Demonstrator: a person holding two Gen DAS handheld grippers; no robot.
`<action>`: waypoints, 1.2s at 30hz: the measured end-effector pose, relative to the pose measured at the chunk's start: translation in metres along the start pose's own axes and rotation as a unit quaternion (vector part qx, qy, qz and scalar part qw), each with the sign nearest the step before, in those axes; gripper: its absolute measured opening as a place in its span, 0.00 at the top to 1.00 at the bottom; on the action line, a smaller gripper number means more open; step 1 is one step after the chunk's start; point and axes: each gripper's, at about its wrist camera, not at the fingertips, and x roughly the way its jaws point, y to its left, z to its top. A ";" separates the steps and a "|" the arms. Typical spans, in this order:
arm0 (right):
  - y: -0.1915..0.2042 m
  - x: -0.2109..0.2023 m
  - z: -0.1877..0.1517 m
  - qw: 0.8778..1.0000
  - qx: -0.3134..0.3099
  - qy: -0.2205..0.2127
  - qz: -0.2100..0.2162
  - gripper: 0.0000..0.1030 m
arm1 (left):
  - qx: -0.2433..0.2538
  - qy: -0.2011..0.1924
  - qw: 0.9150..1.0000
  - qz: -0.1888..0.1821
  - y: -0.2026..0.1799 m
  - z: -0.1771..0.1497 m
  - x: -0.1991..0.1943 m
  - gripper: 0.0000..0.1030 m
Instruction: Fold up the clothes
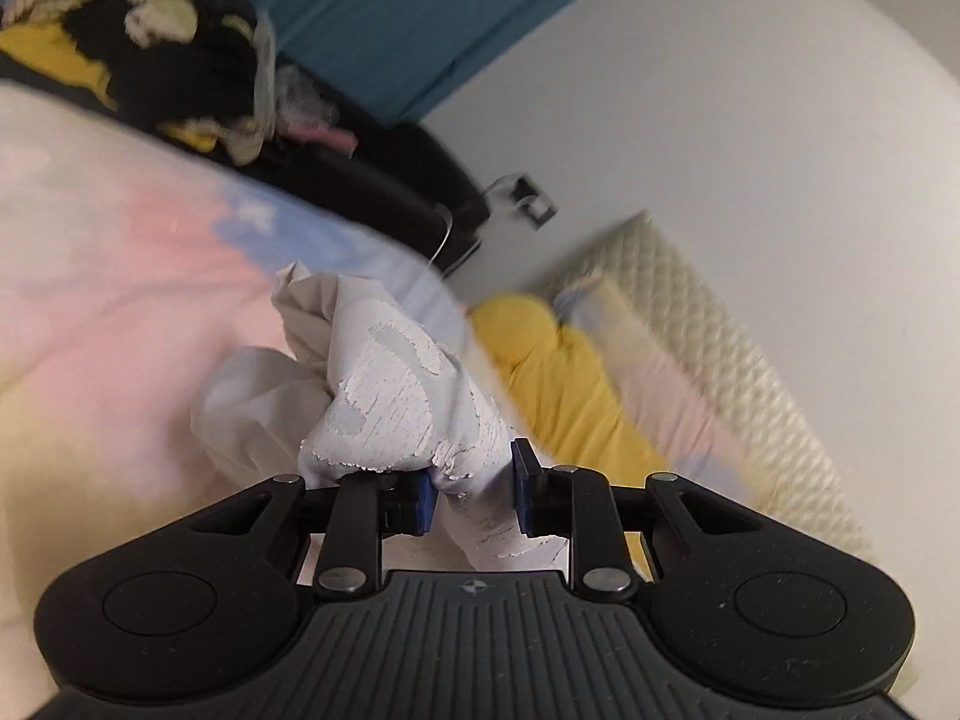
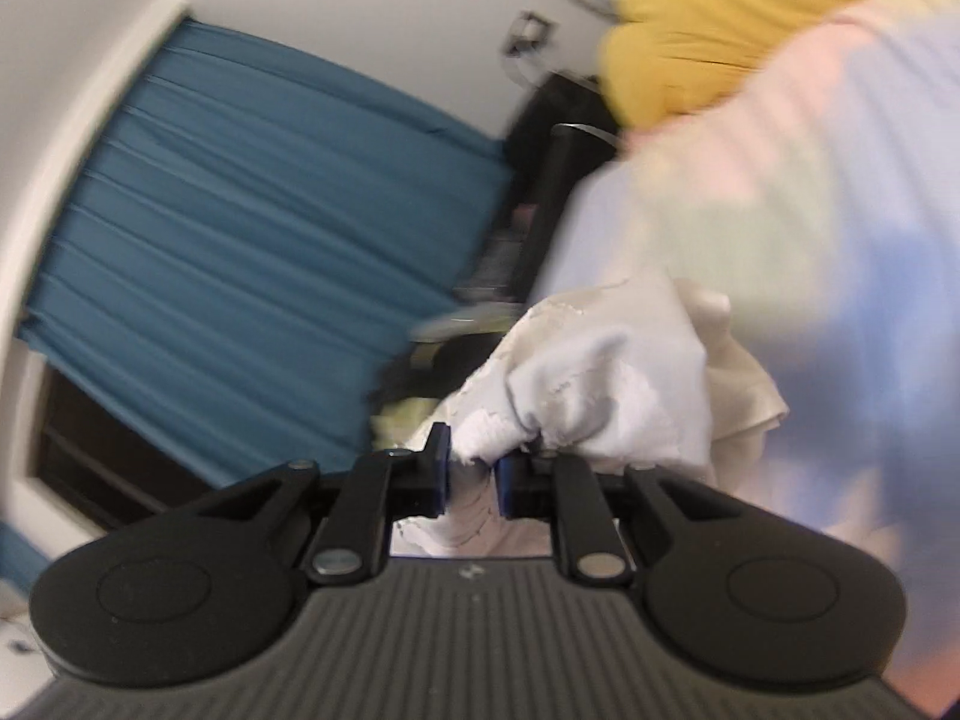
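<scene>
Pale grey-white cotton garment with a cracked, flaking white print (image 1: 384, 396), bunched and lifted off the bedding, pinched at two places. Left gripper (image 1: 474, 492): blue pads clamped on a thick roll of the cloth, rest of the fabric spilling forward and to the left of the fingers. Right gripper (image 2: 471, 474): jaws likewise closed on a twisted wad of the same garment (image 2: 600, 384), bulk hanging ahead and to the right of the fingertips. Below and beyond both tools, soft pastel bedspread in pink, blue and cream (image 1: 120, 252); further ahead of the left gripper, crumpled mustard-yellow fabric (image 1: 558, 372); far ahead and to the left, dark heap of mixed black, yellow and pale clothes (image 1: 150, 30). Teal pleated curtain (image 2: 258, 228) to the left of the right gripper. Heavy motion blur in both views, so exact height above the bed hard to judge.

Judged as mid-handling: garment held in a wad, neither flat nor folded. Best handled by drawing the two grippers apart to pull the cloth taut and shake out the bunching, keeping both clamps firm. Wadded grips rather than clean edge or corner grips, so likely worth laying the piece on the bedspread and regrasping at seams or shoulders before any fold. Slow, level lowering to avoid fresh creases.
</scene>
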 end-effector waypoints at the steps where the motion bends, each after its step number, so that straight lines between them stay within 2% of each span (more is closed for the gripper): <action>1: -0.020 0.005 -0.005 1.000 -0.001 0.010 -0.018 0.83 | -0.004 0.012 1.000 0.007 0.011 -0.011 0.011 0.73; 3: -0.058 0.015 -0.020 0.998 0.008 0.038 -0.052 0.83 | -0.006 0.033 0.999 0.030 0.035 -0.030 0.025 0.73; 5: -0.088 0.020 -0.035 0.996 0.019 0.061 -0.067 0.83 | 0.014 0.034 0.999 0.029 0.052 -0.045 0.029 0.73; 8: -0.109 0.024 -0.047 0.994 0.013 0.071 -0.078 0.78 | 0.036 0.034 0.998 0.025 0.067 -0.046 0.036 0.72; 10: -0.112 0.027 -0.048 0.994 0.004 0.073 -0.084 0.77 | 0.048 0.036 0.998 0.032 0.066 -0.047 0.033 0.69; 11: -0.110 0.027 -0.047 0.993 -0.004 0.074 -0.087 0.75 | 0.052 0.041 0.997 0.040 0.064 -0.046 0.032 0.64; 12: -0.106 0.026 -0.047 0.993 -0.012 0.077 -0.092 0.74 | 0.057 0.047 0.996 0.046 0.058 -0.047 0.027 0.50; 15: -0.088 0.011 -0.052 0.990 -0.037 0.084 -0.105 0.60 | 0.079 0.044 0.994 0.054 0.041 -0.045 0.002 0.25; 17: -0.074 -0.003 -0.056 0.988 -0.054 0.087 -0.113 0.41 | 0.096 0.037 0.993 0.065 0.031 -0.045 -0.016 0.19; 19: -0.058 -0.018 -0.062 0.986 -0.071 0.090 -0.119 0.40 | 0.114 0.031 0.990 0.077 0.020 -0.043 -0.034 0.16; 22: -0.028 -0.036 -0.072 0.985 -0.094 0.097 -0.107 0.40 | 0.163 0.002 0.981 0.109 -0.003 -0.043 -0.070 0.10; 30: 0.052 -0.087 -0.101 0.979 -0.153 0.115 -0.075 0.40 | 0.214 -0.045 0.967 0.133 -0.049 -0.042 -0.187 0.06; 36: 0.132 -0.125 -0.141 0.966 -0.223 0.127 -0.016 0.39 | 0.235 -0.087 0.955 0.160 -0.066 -0.043 -0.277 0.02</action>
